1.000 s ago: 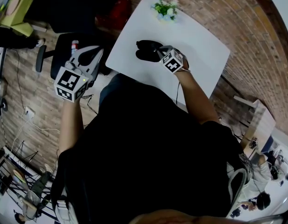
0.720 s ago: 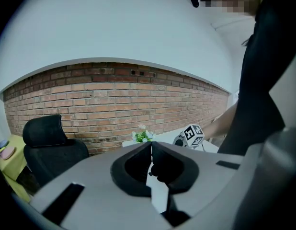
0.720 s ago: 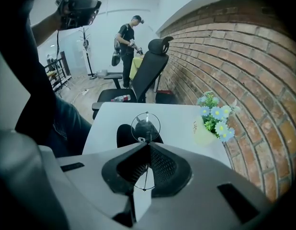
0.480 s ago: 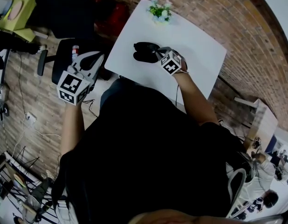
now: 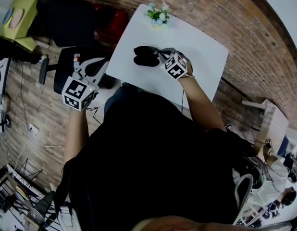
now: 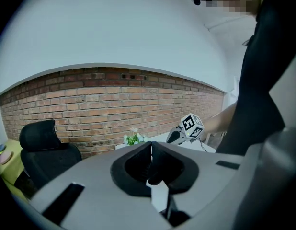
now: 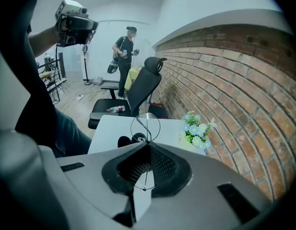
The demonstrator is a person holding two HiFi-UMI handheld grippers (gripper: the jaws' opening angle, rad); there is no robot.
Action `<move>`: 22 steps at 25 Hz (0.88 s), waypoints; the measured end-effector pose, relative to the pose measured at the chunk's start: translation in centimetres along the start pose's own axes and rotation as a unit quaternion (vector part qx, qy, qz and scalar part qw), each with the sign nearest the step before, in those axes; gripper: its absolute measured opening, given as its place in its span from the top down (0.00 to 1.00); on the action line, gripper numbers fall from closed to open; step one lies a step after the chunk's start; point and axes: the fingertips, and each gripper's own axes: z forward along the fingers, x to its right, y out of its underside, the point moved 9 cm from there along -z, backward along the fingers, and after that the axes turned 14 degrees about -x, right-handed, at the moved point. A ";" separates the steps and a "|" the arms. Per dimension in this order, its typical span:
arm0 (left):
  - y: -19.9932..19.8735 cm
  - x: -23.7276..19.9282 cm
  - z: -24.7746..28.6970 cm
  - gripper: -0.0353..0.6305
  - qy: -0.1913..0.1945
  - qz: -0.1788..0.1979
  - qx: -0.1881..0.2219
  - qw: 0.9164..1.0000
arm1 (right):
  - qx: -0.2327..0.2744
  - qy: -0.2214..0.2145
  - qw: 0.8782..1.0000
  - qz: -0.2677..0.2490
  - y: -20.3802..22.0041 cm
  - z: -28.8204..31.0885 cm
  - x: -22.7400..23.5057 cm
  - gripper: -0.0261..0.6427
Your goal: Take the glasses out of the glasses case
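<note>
R hand-held gripper (image 7: 148, 150) is clamped on the glasses (image 7: 145, 126), held just above the black case (image 5: 142, 56) (prob. open) on the tabletop (image 5: 196, 52), so they clear it. L hand-held gripper (image 6: 151, 152) is closed on nothing, parked aside, out of the way.

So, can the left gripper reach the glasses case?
Probably yes: the left gripper hangs beside the table with nothing before the glasses case; the right gripper, holding the glasses, is on its other side.

Right tool (image 5: 161, 57) perhaps farther from case (image 5: 144, 56)
</note>
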 end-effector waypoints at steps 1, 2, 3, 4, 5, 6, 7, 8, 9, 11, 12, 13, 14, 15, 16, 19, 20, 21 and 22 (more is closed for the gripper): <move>-0.1 0.3 0.0 0.93 0.002 0.002 0.001 1.000 | 0.005 0.003 1.000 0.000 -0.1 -0.6 -0.1 0.92; -0.2 0.7 0.1 0.93 0.004 0.004 0.002 1.000 | 0.009 0.006 1.000 0.000 -0.2 -1.2 -0.1 0.92; -0.3 1.0 0.2 0.93 0.006 0.006 0.003 1.000 | 0.014 0.009 1.000 0.000 -0.3 -1.8 -0.2 0.92; -0.4 1.4 0.2 0.93 0.008 0.009 0.004 1.000 | 0.018 0.012 1.000 0.000 -0.2 -2.4 -0.2 0.92; -0.5 1.8 0.3 0.93 0.010 0.011 0.004 1.000 | 0.023 0.015 1.000 0.001 -0.2 -3.0 -0.3 0.92; -0.6 2.0 0.4 0.93 0.011 0.014 0.005 1.000 | 0.028 0.019 0.999 0.002 -0.1 -3.5 -0.4 0.92; -0.6 2.2 0.4 0.93 0.012 0.015 0.005 1.000 | 0.034 0.023 0.999 0.004 0.0 -4.0 -0.3 0.92; -0.6 2.4 0.5 0.93 0.013 0.016 0.006 1.000 | 0.040 0.028 0.999 0.008 0.0 -4.5 -0.3 0.92; -0.6 2.5 0.5 0.93 0.014 0.016 0.006 1.000 | 0.047 0.032 0.998 0.013 0.0 -5.0 -0.2 0.93; -0.6 2.7 0.4 0.93 0.015 0.016 0.008 1.000 | 0.060 0.039 0.997 0.024 0.1 -5.9 0.0 0.93; -0.7 2.9 0.4 0.93 0.016 0.015 0.008 1.000 | 0.066 0.041 0.997 0.030 0.2 -6.4 0.1 0.93; -0.8 3.2 0.3 0.93 0.017 0.014 0.008 1.000 | 0.072 0.041 0.996 0.037 0.3 -6.8 0.1 0.93; -0.9 3.4 0.2 0.93 0.018 0.012 0.007 1.000 | 0.078 0.041 0.995 0.044 0.4 -7.2 0.2 0.93; -1.0 3.7 0.2 0.93 0.019 0.013 0.007 1.000 | 0.083 0.041 0.995 0.049 0.6 -7.6 0.2 0.93; -1.0 3.9 0.2 0.93 0.020 0.014 0.007 1.000 | 0.087 0.042 0.994 0.052 0.8 -7.9 0.1 0.93; -0.8 4.3 0.0 0.93 0.020 0.016 0.009 1.000 | 0.094 0.047 0.993 0.058 1.4 -8.6 0.1 0.93; -0.8 4.5 -0.1 0.93 0.020 0.015 0.009 1.000 | 0.098 0.050 0.992 0.060 1.4 -8.9 0.0 0.93; -0.8 4.6 -0.2 0.93 0.020 0.014 0.009 1.000 | 0.102 0.054 0.991 0.061 1.5 -9.3 0.0 0.93; -0.7 4.7 -0.4 0.93 0.020 0.012 0.008 1.000 | 0.107 0.060 0.990 0.062 1.5 -9.7 0.0 0.93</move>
